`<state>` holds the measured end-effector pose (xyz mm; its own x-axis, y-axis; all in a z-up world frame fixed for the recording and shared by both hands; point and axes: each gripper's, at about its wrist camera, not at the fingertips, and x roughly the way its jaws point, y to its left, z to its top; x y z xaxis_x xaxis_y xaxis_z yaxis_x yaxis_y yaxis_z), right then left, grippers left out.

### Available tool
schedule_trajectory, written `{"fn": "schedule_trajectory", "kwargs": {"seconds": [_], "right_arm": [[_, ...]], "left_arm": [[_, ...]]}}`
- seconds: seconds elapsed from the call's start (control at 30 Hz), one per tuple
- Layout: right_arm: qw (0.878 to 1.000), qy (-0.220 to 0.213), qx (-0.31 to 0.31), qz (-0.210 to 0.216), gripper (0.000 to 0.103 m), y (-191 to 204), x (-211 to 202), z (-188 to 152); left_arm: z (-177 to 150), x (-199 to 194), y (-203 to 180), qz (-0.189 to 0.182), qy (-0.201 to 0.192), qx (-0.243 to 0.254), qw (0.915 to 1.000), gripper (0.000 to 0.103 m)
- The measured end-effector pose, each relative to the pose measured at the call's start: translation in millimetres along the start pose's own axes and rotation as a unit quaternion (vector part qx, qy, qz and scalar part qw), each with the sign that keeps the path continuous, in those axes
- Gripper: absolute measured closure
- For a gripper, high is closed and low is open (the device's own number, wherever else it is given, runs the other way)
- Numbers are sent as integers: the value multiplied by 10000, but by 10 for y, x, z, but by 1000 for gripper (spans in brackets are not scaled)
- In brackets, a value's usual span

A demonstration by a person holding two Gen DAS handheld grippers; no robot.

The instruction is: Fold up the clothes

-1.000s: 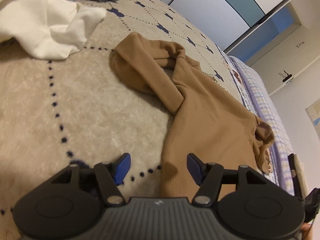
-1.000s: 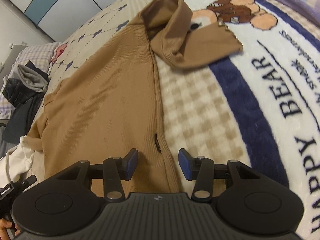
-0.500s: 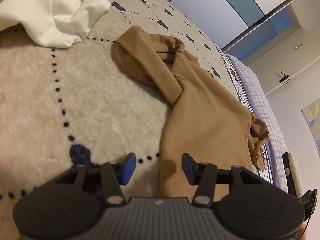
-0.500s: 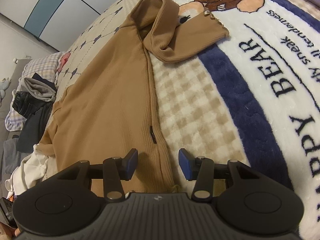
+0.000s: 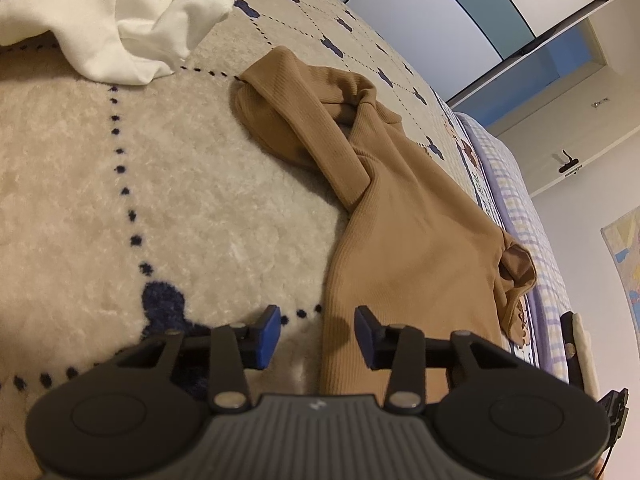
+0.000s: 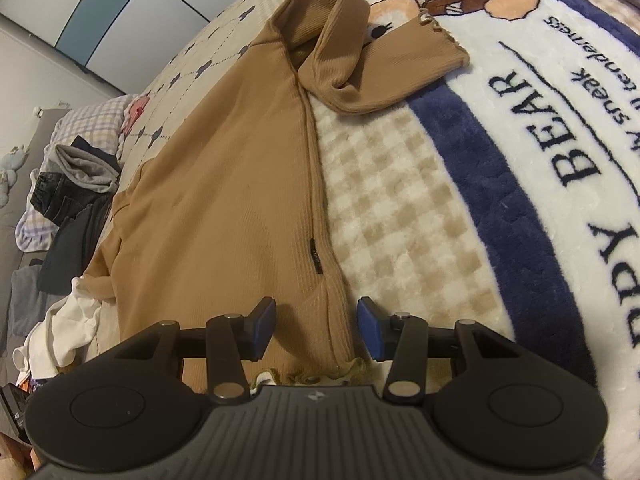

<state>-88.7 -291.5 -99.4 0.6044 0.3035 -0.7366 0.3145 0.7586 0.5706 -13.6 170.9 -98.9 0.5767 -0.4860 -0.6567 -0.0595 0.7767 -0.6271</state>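
Currently the tan ribbed top [image 5: 404, 216] lies spread lengthwise on the bed blanket [image 5: 160, 200], hem end nearest both cameras, sleeves bunched at the far end.

Left hand-held gripper [image 5: 318, 334]: jaws closing, the top's left edge sits between the blue pads, but the pads aren't pressing on it yet — no pinch. Right hand-held gripper [image 6: 316, 330]: jaws part-spread, straddling the right side seam just above the frilled hem [image 6: 320, 376], also not gripping.

Risks, as I judge them:
- Left pad is over fluffy blanket, not fabric — closing could catch pile along with the edge, or only one layer, so the fold drags skewed.
- Right side may close on the seam ridge only and slip off when lifted.
- Left sleeve [image 5: 304, 128] is crumpled under the shoulder and the right sleeve [image 6: 384, 64] is doubled over — folding now locks those lumps in.
- White garment [image 5: 108, 24] sits near the far end; a long pull could snag it.
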Motion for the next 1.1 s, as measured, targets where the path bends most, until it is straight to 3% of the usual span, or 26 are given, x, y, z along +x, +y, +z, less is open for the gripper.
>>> {"fn": "schedule_trajectory", "kwargs": {"seconds": [0.6, 0.97, 1.03, 1.1], "right_arm": [[9992, 97, -400, -24, 55, 97, 49, -48], [9994, -69, -305, -148, 55, 12, -41, -5], [9990, 18, -422, -169, 62, 42, -6, -32], [9979, 143, -599, -193, 90, 97, 22, -53]], "left_arm": [[-19, 15, 10, -63, 93, 8, 9999, 69], [-99, 94, -74, -264, 532, 158, 9981, 74], [-101, 101, -76, -276, 564, 160, 9979, 74], [-103, 104, -75, -293, 590, 170, 9977, 74]]}}
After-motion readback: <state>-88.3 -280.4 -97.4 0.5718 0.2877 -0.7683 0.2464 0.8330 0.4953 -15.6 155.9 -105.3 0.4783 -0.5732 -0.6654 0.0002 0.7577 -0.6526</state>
